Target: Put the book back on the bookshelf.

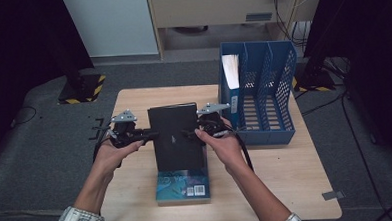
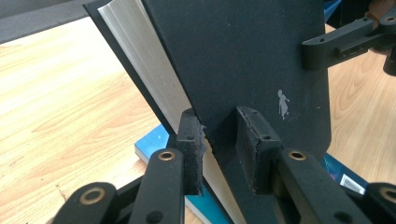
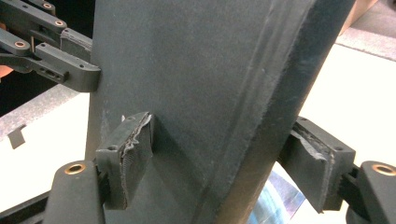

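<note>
A black hardcover book (image 1: 175,134) stands upright near the middle of the wooden table (image 1: 287,186), with a gripper on each side. My left gripper (image 1: 152,135) is shut on its open edge, pads on the front cover and page block (image 2: 222,140). From the opposite side, my right gripper (image 1: 187,134) clamps the spine side, one pad on the cover and one behind (image 3: 224,158). Under the black book lies a blue book (image 1: 183,186) flat on the table, barcode facing up.
A blue three-slot file rack (image 1: 263,87) stands at the table's right, its nearest slot holding a folder with white papers (image 1: 231,71). Bare wood lies to the left of the books. Dark floor surrounds the table.
</note>
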